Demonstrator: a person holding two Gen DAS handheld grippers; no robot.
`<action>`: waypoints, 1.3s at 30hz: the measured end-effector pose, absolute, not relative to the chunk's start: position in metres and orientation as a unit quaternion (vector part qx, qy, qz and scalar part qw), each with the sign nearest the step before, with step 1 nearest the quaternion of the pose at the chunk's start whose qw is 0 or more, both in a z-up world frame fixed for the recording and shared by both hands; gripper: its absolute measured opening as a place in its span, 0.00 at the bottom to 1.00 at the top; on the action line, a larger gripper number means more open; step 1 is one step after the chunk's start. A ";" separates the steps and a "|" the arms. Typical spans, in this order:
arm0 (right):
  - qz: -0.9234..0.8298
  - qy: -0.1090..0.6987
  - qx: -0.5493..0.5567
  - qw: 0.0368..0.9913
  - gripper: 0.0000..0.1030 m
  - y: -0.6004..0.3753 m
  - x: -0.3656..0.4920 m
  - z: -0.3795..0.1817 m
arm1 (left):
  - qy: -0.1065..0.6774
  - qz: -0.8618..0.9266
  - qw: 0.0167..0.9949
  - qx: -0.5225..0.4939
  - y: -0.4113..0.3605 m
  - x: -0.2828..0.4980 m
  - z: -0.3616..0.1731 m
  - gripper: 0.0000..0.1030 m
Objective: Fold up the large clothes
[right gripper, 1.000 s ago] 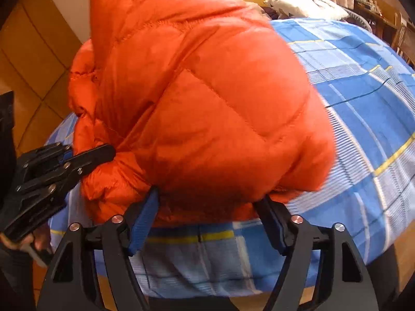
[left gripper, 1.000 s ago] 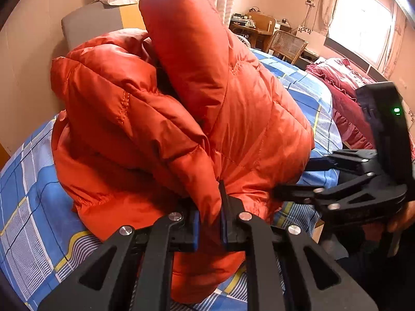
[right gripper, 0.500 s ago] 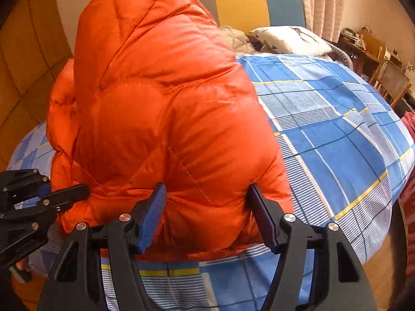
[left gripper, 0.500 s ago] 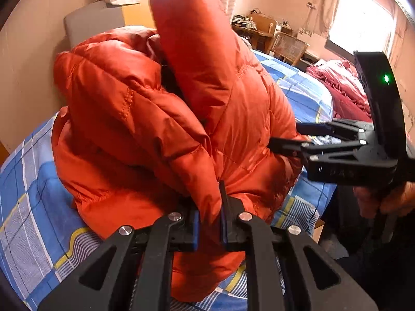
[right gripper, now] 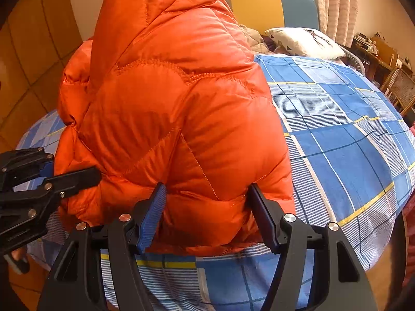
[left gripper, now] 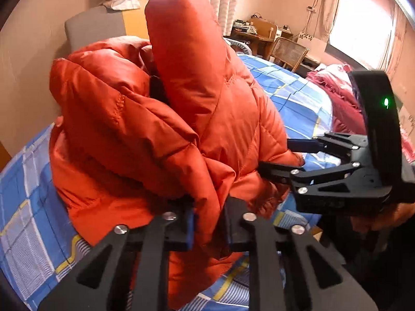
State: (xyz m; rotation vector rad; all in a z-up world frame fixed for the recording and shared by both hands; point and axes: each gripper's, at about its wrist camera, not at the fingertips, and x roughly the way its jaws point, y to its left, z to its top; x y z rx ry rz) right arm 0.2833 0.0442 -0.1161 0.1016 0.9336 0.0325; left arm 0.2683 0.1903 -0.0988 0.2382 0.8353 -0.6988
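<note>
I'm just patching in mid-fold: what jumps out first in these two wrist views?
A puffy orange down jacket fills both views, heaped at the near edge of the bed's blue checked sheet. The left tool is pinched on a fold of its fabric, and the right tool straddles a thick bulge of it, pads pressing in. Behind, a white pillow lies near the headboard.

Home bedroom — bed [right gripper: 337,134] (pillow [right gripper: 303,41])
</note>
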 end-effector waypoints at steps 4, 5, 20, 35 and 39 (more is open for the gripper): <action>0.035 0.439 0.081 0.894 0.66 0.036 0.279 -0.102 | 0.375 -0.328 0.861 0.101 0.196 0.260 -0.081 0.09; 0.040 0.434 0.085 0.896 0.66 0.034 0.278 -0.098 | 0.367 -0.330 0.864 0.099 0.200 0.257 -0.074 0.09; 0.092 0.433 -0.014 0.897 0.74 0.072 0.273 -0.098 | 0.417 -0.283 0.863 0.036 0.237 0.252 -0.138 0.09; 0.078 0.413 0.106 0.901 0.68 0.039 0.326 -0.057 | 0.420 -0.297 0.849 0.119 0.212 0.253 -0.124 0.11; 0.088 0.406 0.113 0.903 0.68 0.041 0.344 -0.046 | 0.417 -0.300 0.848 0.126 0.210 0.253 -0.128 0.11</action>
